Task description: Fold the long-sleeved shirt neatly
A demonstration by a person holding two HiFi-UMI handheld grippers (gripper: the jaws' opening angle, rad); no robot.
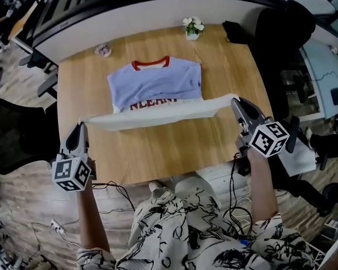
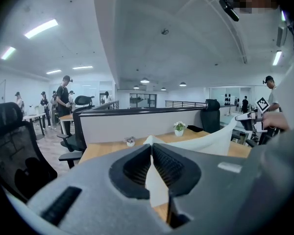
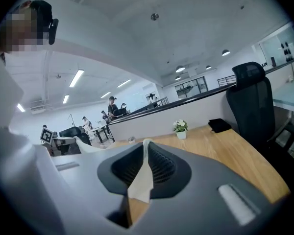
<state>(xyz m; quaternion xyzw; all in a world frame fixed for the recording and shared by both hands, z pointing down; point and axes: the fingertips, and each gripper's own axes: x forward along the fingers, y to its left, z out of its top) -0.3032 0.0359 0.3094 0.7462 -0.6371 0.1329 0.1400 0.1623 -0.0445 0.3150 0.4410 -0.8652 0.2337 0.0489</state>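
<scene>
We are pinching the soft, light, floppy shirt point(image 1: 156, 83) by its near corners, the left tool point(image 1: 81, 124) and the right tool point(image 1: 235, 102) both clenched on cloth, its edge sagging between them and the rest lying ahead on the tabletop point(image 1: 174, 153).

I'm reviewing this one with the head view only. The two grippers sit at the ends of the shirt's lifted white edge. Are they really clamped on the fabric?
Observer: The left gripper is. Its own view shows the jaws closed on white cloth of the shirt.
Operator: And the right one?
Observer: The right gripper too, with a white fold pinched between its jaws.
Operator: What is beyond the partition?
Observer: The left gripper view shows several people standing beyond the partition.
</scene>
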